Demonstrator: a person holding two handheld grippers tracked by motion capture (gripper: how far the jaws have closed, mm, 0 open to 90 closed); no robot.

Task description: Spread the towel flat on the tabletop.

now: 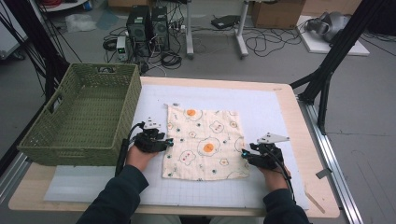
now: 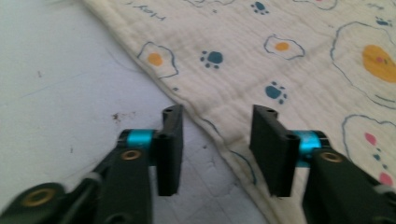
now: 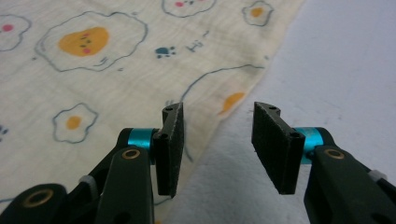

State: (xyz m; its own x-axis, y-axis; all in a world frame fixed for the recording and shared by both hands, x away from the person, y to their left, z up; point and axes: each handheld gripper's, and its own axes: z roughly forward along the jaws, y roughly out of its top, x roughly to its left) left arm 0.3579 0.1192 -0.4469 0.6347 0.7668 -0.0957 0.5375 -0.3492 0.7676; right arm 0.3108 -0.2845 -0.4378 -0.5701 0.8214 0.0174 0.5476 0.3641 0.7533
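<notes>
The left gripper (image 2: 215,144) has its jaws spread, with the left hem of the egg-print cloth (image 2: 289,56) running up between them; the pads do not press on it. The right gripper (image 3: 218,144) is likewise spread, and the cloth's right hem passes between its jaws, one jaw over fabric, the other over the bare white grid mat (image 3: 336,60). Nothing is pinched on either side.

In the high view, the left gripper (image 1: 169,142) sits at the cloth's left edge, about midway along it, and the right gripper (image 1: 244,155) sits at the right edge nearer the front corner. The cloth (image 1: 205,142) lies flat in the middle of the mat, slightly front of centre and well apart from the green woven basket (image 1: 56,135) that stands at the table's left edge.

The step in hand looks like taking both side hems to lift or fold the cloth. To do it well, each lower jaw should slide under the hem so that only one layer is caught, and both grips should close at matching points along the edges; here the right hand sits nearer the front than the left.

The cloth is nearly square, a little longer front to back, with its far end turned slightly leftward.
</notes>
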